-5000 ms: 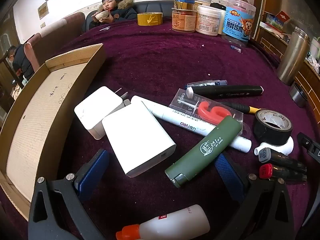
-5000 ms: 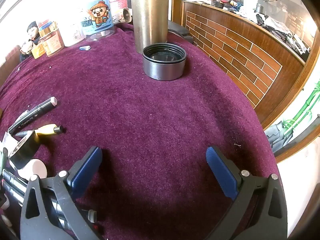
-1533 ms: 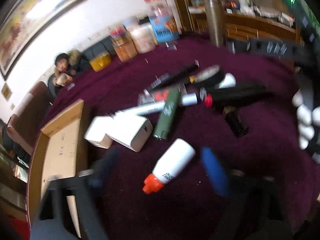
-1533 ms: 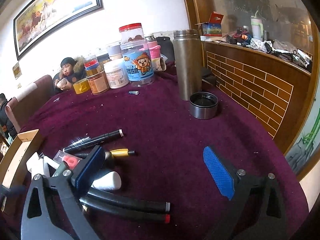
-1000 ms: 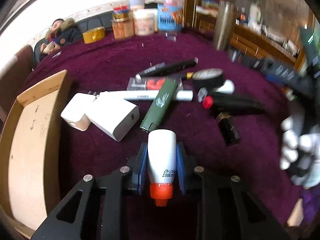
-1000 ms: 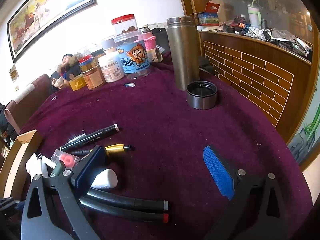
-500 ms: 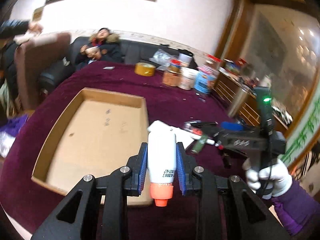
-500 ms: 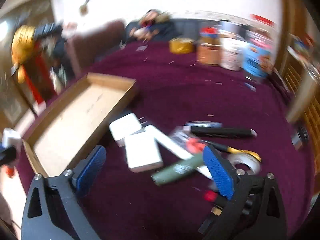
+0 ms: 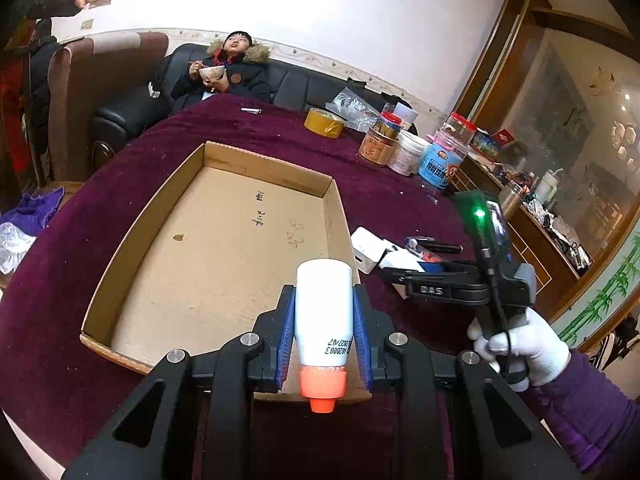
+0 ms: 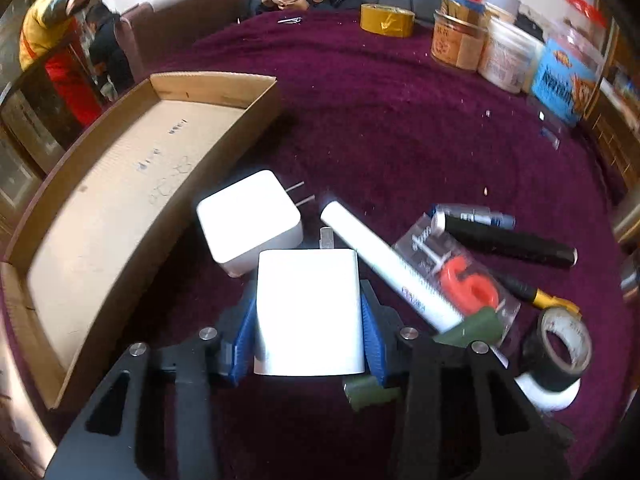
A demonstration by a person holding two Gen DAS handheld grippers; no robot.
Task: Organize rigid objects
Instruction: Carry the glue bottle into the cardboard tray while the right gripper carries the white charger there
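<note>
My left gripper is shut on a white bottle with an orange cap and holds it above the near right corner of the open cardboard box. My right gripper is shut on a white power bank, low over the purple cloth just right of the box. The right gripper also shows in the left wrist view, held by a white-gloved hand. A white plug adapter, a white marker, a green tube and a black marker lie beside it.
A black tape roll, a clear pack with a red piece and a yellow-tipped pen lie at the right. Jars and a yellow tape roll stand at the back. People sit on the sofa beyond the table.
My right gripper has swung in over the pile and closed on the white power bank. My left gripper has kept the bottle and shifted slightly over the box's near corner.
</note>
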